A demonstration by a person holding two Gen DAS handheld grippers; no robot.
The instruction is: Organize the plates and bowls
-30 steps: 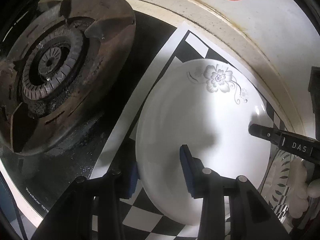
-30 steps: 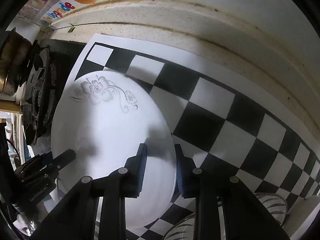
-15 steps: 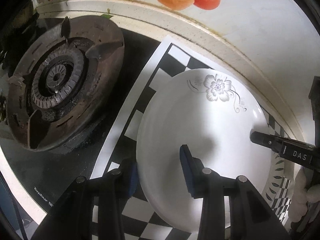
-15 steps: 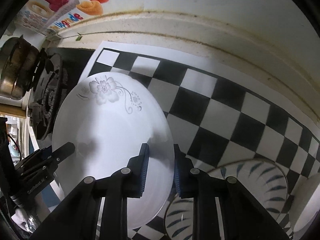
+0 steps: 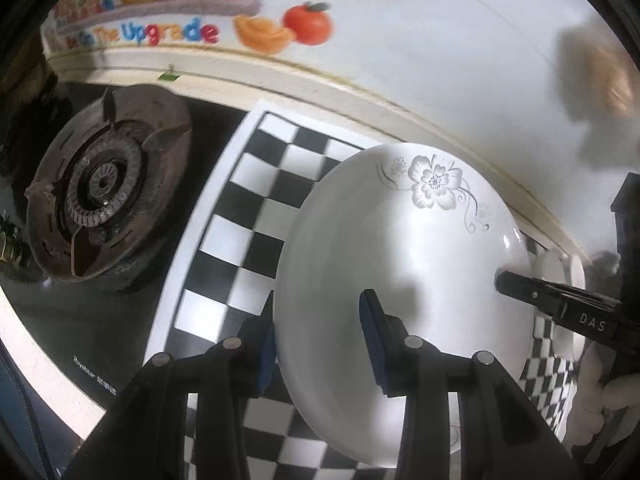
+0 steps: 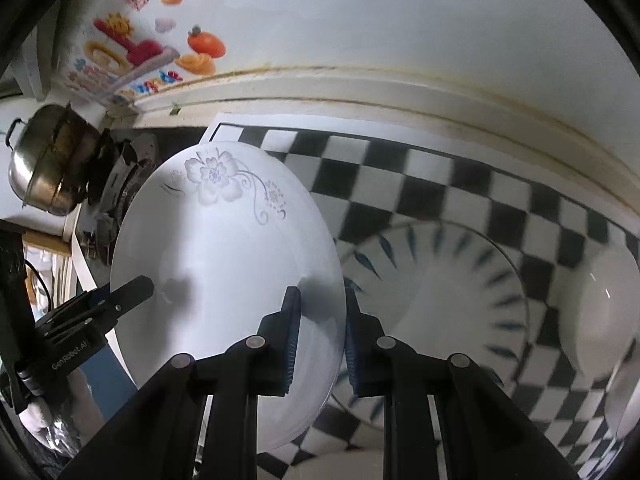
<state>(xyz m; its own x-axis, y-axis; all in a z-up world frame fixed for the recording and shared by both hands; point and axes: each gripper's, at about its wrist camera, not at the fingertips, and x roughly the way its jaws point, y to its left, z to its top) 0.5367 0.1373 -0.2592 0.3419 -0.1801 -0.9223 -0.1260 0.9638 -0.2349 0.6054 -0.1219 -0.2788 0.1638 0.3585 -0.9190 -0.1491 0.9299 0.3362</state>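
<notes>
The flowered plate (image 5: pixel 404 280) is held off the checkered counter (image 5: pixel 256 216), its opposite rims pinched by the left hand-held gripper (image 5: pixel 320 344) and the right hand-held gripper (image 6: pixel 318 340). The carrying step seems in hand. Next, it is probably to be lowered squarely onto the striped plate (image 6: pixel 448 280) just right of the right hand-held gripper.

A white wall (image 5: pixel 440 40) carries colourful stickers (image 5: pixel 160 4); a checkered mat (image 5: pixel 256 208) lies beside a gas burner (image 5: pixel 104 184).
</notes>
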